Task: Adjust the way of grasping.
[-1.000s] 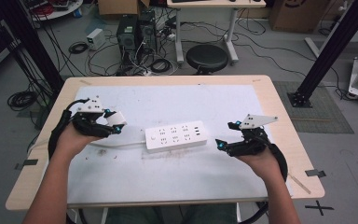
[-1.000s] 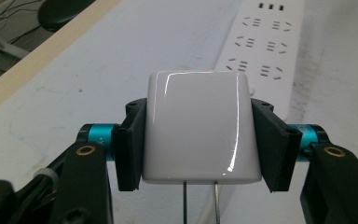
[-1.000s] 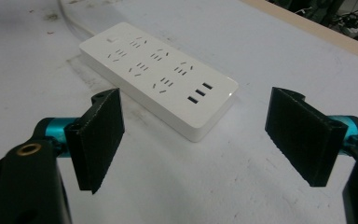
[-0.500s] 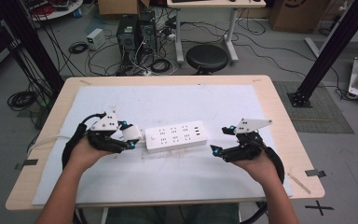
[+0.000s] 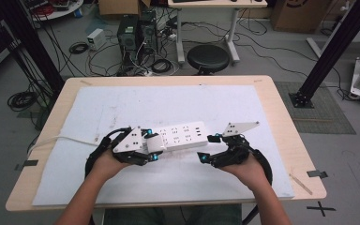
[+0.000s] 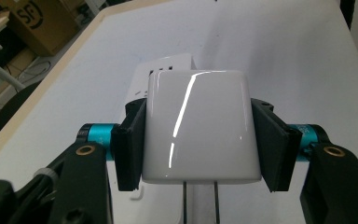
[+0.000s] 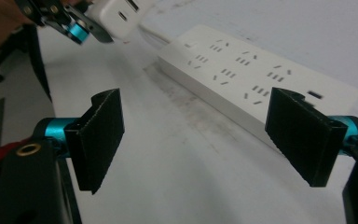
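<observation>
The white charger [image 6: 200, 126] sits pinched in my left gripper [image 5: 153, 149], left of centre in the high view, just at the left end of the power strip [image 5: 183, 136] lying mid-table [image 5: 281, 117]. Right of it, my right gripper [image 5: 208, 149] hovers with jaws spread, holding nothing.

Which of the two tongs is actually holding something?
The left tongs: shut on the glossy white plug-in charger block, pads pressed on both its sides, near the white power strip. The right tongs stand wide open with nothing between them.
</observation>
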`<state>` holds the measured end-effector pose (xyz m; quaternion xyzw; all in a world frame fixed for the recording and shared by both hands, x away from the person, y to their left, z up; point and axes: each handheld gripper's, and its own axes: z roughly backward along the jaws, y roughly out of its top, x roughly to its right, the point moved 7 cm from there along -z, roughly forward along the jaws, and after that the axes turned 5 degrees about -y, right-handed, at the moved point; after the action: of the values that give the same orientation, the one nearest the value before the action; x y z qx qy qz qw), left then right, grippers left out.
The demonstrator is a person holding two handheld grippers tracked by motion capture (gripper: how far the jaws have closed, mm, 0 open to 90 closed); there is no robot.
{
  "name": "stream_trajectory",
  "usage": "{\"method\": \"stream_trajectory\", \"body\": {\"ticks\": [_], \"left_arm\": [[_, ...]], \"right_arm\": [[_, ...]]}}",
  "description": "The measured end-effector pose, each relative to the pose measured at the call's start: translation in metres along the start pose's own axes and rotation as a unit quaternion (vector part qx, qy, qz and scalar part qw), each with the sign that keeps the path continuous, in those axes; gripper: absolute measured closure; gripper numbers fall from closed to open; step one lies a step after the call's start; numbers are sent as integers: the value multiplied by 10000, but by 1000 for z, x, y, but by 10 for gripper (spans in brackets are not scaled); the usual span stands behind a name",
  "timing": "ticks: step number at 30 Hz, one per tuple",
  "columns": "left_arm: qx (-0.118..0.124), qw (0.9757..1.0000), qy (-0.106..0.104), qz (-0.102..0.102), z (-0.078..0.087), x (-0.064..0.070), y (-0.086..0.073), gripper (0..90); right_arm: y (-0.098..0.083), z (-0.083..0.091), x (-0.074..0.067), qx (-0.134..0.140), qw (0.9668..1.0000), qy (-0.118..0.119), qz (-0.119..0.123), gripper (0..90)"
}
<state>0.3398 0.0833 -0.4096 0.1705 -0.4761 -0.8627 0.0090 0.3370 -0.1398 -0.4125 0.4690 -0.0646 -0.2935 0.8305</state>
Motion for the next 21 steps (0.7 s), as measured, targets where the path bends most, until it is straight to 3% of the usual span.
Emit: {"method": "stream_trajectory", "body": {"ticks": [8, 10, 13, 21], "left_arm": [[96, 9980, 33, -627, -14, 18, 8, 425], [113, 9974, 91, -701, -16, 19, 8, 425], [177, 9965, 154, -805, -19, 20, 11, 425], [241, 9943, 220, -1015, -28, 27, 16, 425]], "right_arm": [[1, -21, -16, 18, 9990, 422, -125, 200], [2, -24, -18, 39, 9990, 437, -107, 200], [5, -30, -22, 134, 9973, 648, -313, 200], [10, -43, -28, 247, 9937, 947, -553, 200]]}}
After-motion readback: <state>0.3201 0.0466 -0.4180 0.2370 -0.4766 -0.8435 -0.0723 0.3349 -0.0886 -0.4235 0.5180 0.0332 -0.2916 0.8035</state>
